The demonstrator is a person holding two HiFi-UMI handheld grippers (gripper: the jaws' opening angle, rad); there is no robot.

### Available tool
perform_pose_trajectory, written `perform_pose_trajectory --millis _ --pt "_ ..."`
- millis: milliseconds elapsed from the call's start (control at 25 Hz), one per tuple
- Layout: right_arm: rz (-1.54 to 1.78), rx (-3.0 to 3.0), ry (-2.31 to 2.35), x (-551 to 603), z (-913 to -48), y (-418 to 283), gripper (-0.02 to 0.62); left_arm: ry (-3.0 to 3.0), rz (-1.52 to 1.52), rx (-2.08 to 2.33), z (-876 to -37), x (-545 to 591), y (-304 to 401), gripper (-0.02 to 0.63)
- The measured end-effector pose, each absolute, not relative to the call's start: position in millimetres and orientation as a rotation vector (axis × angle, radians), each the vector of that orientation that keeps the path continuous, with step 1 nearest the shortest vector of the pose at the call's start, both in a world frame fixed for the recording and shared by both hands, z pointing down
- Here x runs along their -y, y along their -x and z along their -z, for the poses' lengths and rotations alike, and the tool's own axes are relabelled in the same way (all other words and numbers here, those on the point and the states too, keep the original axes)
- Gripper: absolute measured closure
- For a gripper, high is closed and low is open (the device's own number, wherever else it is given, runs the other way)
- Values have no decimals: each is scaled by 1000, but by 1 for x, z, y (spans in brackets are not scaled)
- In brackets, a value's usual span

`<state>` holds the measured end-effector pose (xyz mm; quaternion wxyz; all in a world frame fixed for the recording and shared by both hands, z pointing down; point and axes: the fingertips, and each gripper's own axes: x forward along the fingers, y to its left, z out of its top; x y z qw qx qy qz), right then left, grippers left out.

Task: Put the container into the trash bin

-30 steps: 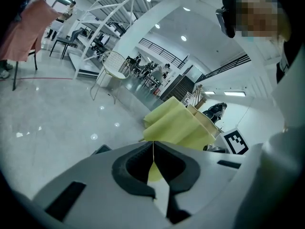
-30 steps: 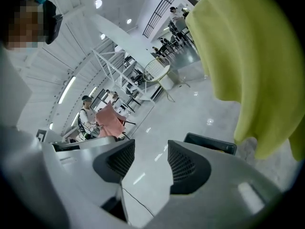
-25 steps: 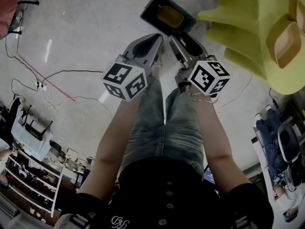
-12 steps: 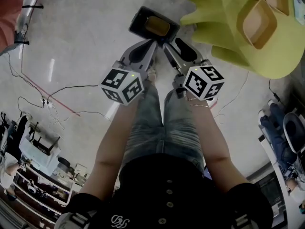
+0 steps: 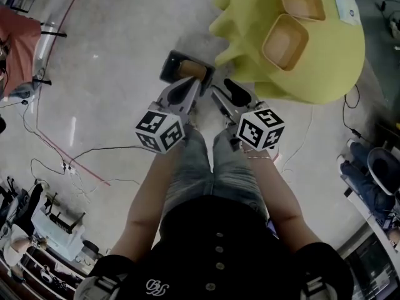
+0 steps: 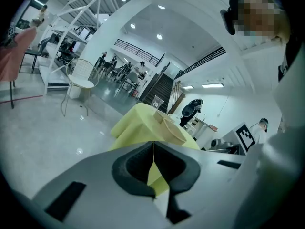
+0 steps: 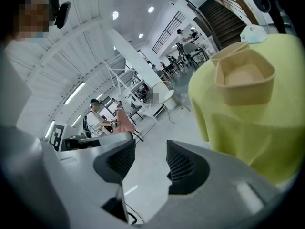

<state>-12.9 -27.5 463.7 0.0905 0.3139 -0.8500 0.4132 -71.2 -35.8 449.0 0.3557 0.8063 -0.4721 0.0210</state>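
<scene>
Pale polished floor [image 5: 112, 74] of an open hall; the bench [image 5: 337, 67], under a yellow cloth, stood at the upper right of the head view. On the floor just beyond both grippers sat the trash bin [image 5: 170, 67]. A tan piece [image 5: 191, 71] showed inside it, probably one container already dropped in. On the bench a near container [image 5: 285, 41] and a far container [image 5: 302, 2] sat side by side, untouched. The left gripper [image 6: 153, 149] was closed tight on nothing. The right gripper [image 7: 150, 161] stood well open with nothing between its jaws. Judgement: one drop looked done; any further one needed a fresh pick from the bench.
</scene>
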Motion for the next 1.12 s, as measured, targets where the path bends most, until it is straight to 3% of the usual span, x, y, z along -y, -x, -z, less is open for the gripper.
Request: perform_pose_trajectory --millis 480,1120 --pt "-1081 2653 -1017 50 -386 -36 399 -2285 -109 1115 -381 34 10 592" --pt "-835 2722 -1054 65 -334 -92 482 -2389 25 1160 -321 55 -31 592"
